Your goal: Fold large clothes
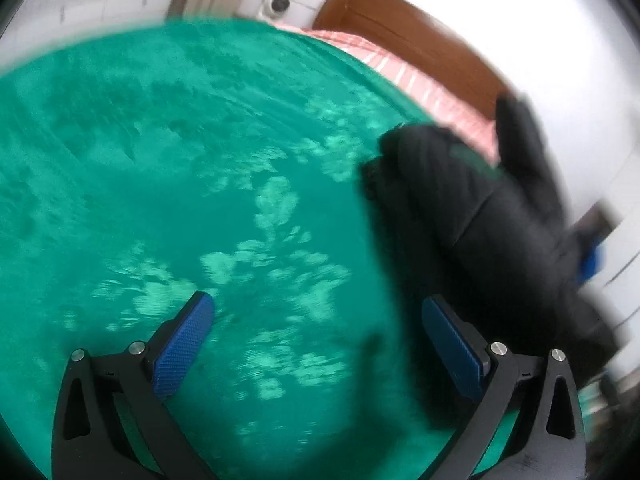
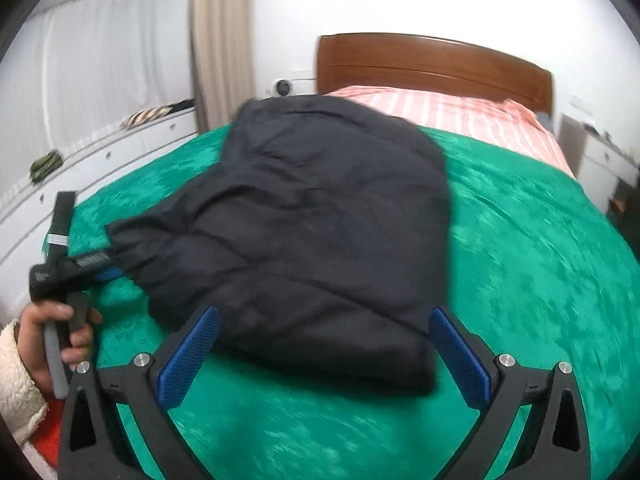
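- The left claw (image 1: pixel 318 316) was seen spread wide, nothing caught between its blue pads (image 1: pixel 182 350); only the green bedspread (image 1: pixel 160 160) lay under it.
- The black jacket (image 1: pixel 472 216) was found at about 3 o'clock in that view, clear of the fingers.
- The right claw (image 2: pixel 324 330) was likewise held released, its pads on either side of the jacket's near edge; contact could not be told.
- The jacket was laid bunched on the bedspread, centre of the right view.
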Demonstrator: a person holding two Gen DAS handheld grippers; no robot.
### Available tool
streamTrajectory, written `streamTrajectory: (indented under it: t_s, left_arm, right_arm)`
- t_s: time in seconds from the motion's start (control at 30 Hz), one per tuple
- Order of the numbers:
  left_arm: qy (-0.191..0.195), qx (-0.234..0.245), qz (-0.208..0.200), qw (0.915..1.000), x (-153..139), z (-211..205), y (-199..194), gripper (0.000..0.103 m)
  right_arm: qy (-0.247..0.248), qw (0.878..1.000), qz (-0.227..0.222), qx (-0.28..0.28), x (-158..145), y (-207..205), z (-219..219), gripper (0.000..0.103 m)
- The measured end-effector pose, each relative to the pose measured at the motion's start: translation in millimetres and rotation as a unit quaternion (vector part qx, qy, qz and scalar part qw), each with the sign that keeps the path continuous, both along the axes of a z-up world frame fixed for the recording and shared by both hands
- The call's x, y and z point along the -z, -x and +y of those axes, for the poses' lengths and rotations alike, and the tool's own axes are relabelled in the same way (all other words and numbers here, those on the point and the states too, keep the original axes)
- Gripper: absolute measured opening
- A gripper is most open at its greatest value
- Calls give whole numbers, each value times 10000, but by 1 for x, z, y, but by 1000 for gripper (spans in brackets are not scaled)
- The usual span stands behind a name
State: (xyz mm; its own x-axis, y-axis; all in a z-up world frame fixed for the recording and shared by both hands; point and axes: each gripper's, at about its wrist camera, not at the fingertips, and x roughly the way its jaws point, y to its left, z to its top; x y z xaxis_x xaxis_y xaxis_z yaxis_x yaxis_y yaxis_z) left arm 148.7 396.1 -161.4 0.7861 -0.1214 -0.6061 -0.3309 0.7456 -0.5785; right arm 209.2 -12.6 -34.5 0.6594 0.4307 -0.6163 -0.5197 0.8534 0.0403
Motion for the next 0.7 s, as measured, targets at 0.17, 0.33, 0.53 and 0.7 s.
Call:
streamTrajectory:
  t_s: [0.17,0.33,0.53,0.7]
  left_arm:
    - [1744,1189,-439,9765,4,37,-54,102]
    - [2674,2305,-500,9343,15,35,-120,102]
    - [2564,2913,-162,9215,10,8,-159,103]
    - [1732,3286,715,9257,6,-21,-197,103]
  right_arm:
    - [-420,9975,365,436,-2,-16,-55,103]
    - [-1244,9859,973,549,0,-49,-87,103]
    - [-1932,9575,2141,10,27,-108,-84,103]
    - [-2449,9185,3045,-607,57,-171,-63,103]
